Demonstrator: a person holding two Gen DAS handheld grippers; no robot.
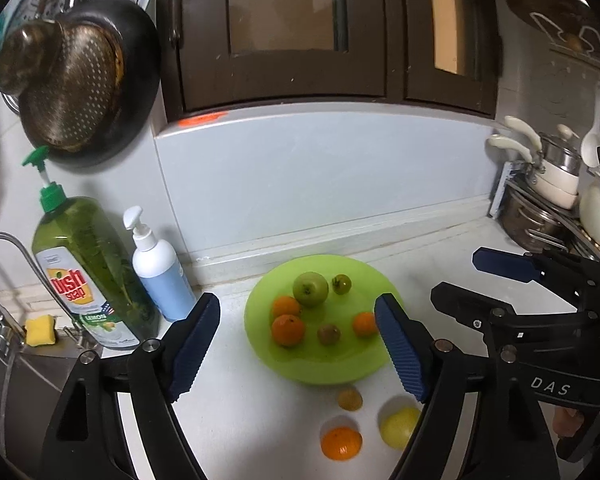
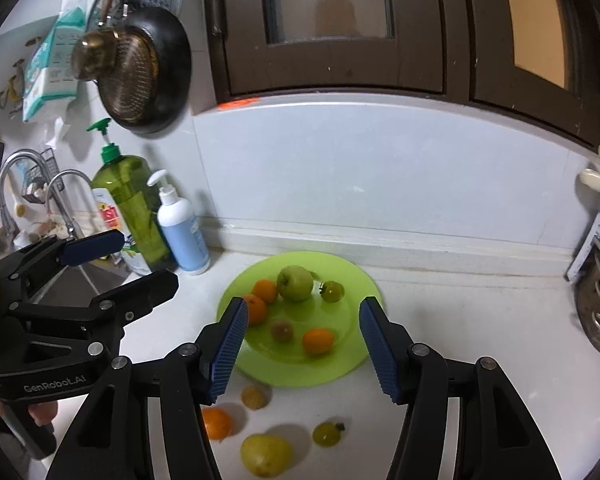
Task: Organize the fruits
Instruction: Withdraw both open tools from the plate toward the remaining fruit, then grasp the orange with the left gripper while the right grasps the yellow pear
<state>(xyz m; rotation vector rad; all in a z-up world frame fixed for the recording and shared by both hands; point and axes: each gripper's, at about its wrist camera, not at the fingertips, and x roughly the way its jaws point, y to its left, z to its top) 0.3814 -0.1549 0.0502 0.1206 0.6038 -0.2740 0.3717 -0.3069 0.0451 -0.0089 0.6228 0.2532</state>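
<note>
A lime-green plate point(image 1: 340, 364) point(image 2: 340, 368) lies on the white counter and holds a green apple point(image 1: 310, 288) point(image 2: 295, 283), three oranges point(image 1: 287, 330) point(image 2: 318, 341), a small green tomato point(image 1: 341, 283) point(image 2: 332, 291) and a brownish fruit point(image 1: 329, 334) point(image 2: 282, 331). In front of the plate on the counter lie an orange point(image 1: 341, 443) point(image 2: 217, 423), a brownish fruit point(image 1: 349, 399) point(image 2: 254, 396), a yellow pear point(image 1: 400, 426) point(image 2: 265, 454) and a green tomato point(image 2: 328, 433). My left gripper point(image 1: 300, 350) is open and empty over the plate's front. My right gripper point(image 2: 302, 350) is open and empty too.
A green dish-soap bottle point(image 1: 88, 272) point(image 2: 134, 204) and a white pump bottle point(image 1: 160, 272) point(image 2: 182, 232) stand at the left by the sink tap point(image 1: 16, 264). Pots point(image 1: 548, 192) sit on a rack at the right. Dark cabinets hang above; pans hang on the wall.
</note>
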